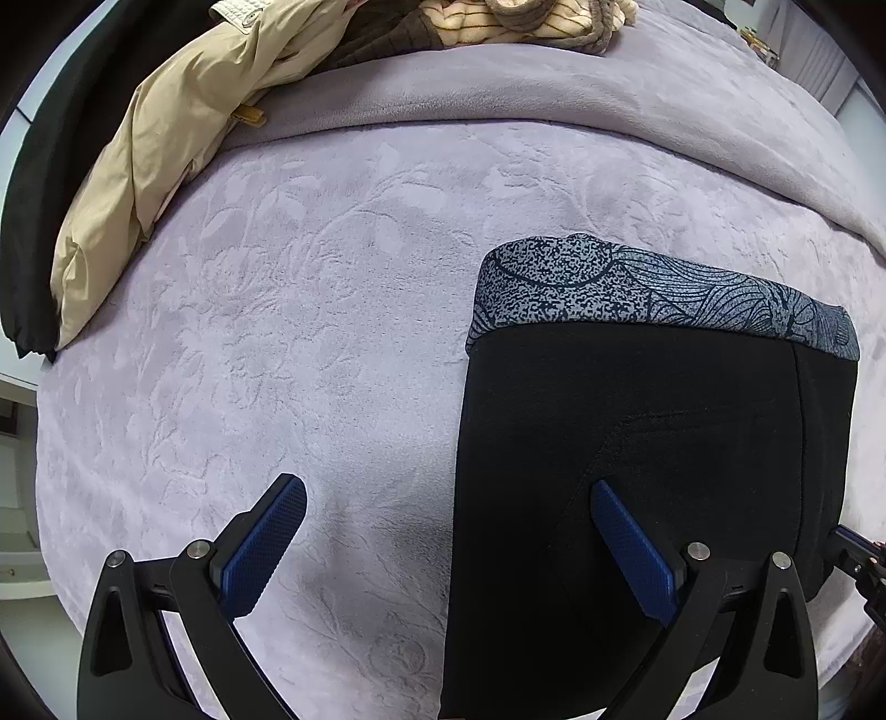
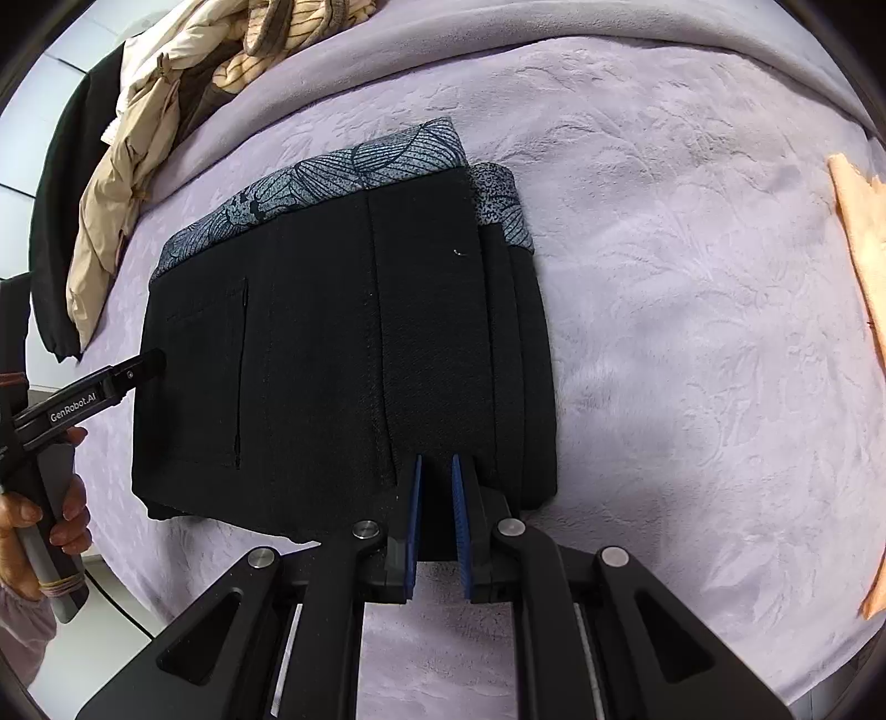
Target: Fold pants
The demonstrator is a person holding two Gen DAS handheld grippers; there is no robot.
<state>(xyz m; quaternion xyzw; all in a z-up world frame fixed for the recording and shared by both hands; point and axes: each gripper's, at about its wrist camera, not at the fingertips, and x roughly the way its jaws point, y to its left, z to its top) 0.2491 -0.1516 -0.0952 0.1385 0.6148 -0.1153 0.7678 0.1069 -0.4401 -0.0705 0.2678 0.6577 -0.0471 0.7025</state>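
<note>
The lilac blanket [image 1: 288, 310] lies bare to the left of the folded black pants [image 2: 343, 354] and bare again on their right toward an orange cloth [image 2: 858, 221] at the bed's right edge. A beige jacket [image 1: 144, 166] and striped clothes [image 1: 498, 22] crowd the far left corner.

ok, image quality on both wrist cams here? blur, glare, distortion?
Left wrist: sharp, soft even light, strong fisheye bowing, black pants lose detail. Right wrist: sharp too, weave of the pants visible, no glare, faint shadow on the blanket, dark vignette at corners.
</note>
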